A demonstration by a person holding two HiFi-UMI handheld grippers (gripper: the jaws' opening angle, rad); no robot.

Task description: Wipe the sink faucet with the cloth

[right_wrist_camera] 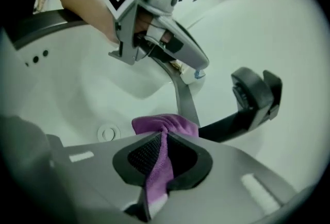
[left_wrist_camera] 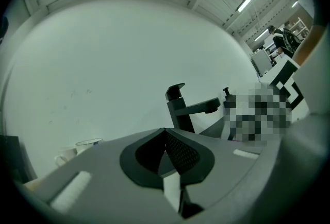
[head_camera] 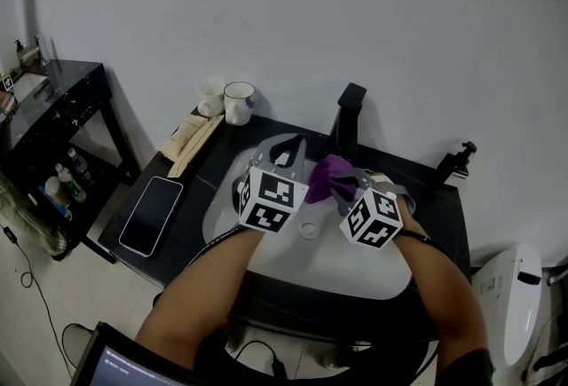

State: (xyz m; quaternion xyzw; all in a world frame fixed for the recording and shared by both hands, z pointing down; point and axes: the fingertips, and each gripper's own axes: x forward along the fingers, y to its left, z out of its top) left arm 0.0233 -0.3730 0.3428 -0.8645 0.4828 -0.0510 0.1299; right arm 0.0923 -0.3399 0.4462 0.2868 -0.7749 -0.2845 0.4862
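Note:
A black faucet (head_camera: 348, 118) stands at the back of the white sink (head_camera: 337, 264). My right gripper (head_camera: 344, 187) is shut on a purple cloth (head_camera: 329, 177) and holds it over the basin, just in front of and below the spout. In the right gripper view the cloth (right_wrist_camera: 164, 130) is pinched between the jaws, and the faucet (right_wrist_camera: 251, 97) lies to the right, apart from it. My left gripper (head_camera: 286, 147) hovers over the basin to the faucet's left, shut with nothing in it. Its own view shows the faucet (left_wrist_camera: 184, 108) ahead.
A phone (head_camera: 151, 216) lies on the dark counter at the left, near two mugs (head_camera: 238, 102) and a wooden bundle (head_camera: 191, 140). A black side table (head_camera: 53, 105) with bottles stands far left. A small black fixture (head_camera: 454, 161) sits at the counter's right. The drain (right_wrist_camera: 107, 134) shows below.

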